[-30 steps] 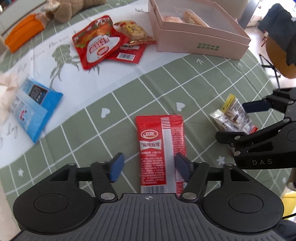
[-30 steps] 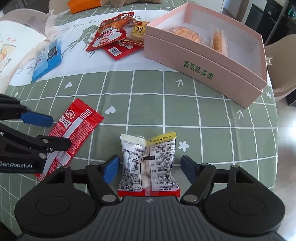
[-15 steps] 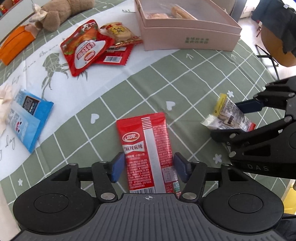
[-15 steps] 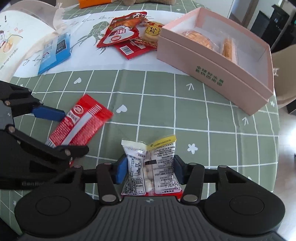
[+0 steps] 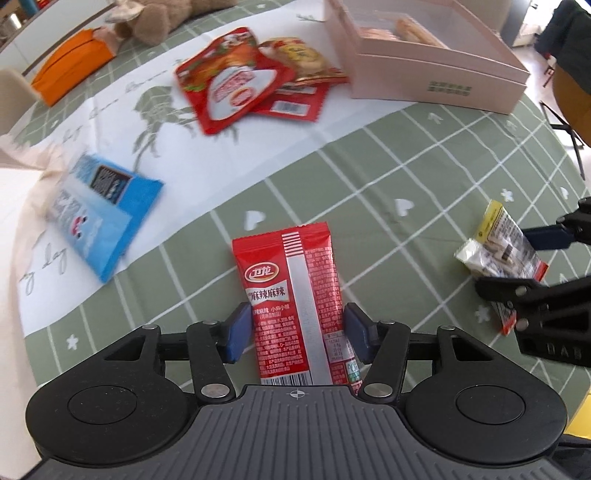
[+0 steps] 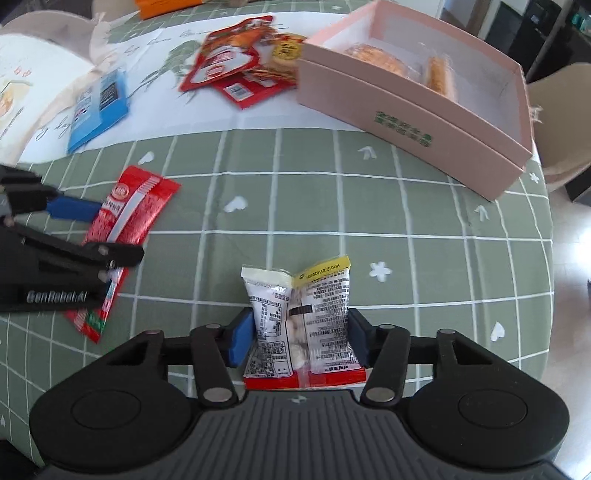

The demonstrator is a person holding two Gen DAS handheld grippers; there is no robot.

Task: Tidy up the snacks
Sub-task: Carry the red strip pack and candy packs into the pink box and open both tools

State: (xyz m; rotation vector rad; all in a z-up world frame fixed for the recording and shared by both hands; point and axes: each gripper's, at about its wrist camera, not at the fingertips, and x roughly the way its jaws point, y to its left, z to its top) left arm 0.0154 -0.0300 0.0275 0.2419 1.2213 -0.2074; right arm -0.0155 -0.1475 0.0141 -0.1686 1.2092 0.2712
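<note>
The red packet (image 5: 299, 310) is pinched between the blue pads of the left gripper (image 5: 298, 332), its printed end pointing away toward the pink box (image 5: 436, 70). The white packet (image 6: 301, 321) is likewise clamped between the pads of the right gripper (image 6: 299, 334), its yellow-tipped end toward the box. Whether either packet is lifted off the green checked cloth (image 6: 332, 206) cannot be told. The box is seen open at the far side of the cloth, with two wrapped biscuits (image 6: 436, 75) inside it. Just left of the box, a pile of red pouches (image 5: 236, 92) and a round cracker pack (image 5: 295, 55) is seen, touching one another. Further left of the box, well apart from it, a blue packet (image 5: 99, 218) is seen on the white part of the cloth. Beyond the pile, a plush toy (image 5: 166, 18) and an orange box (image 5: 70, 74) are seen.
</note>
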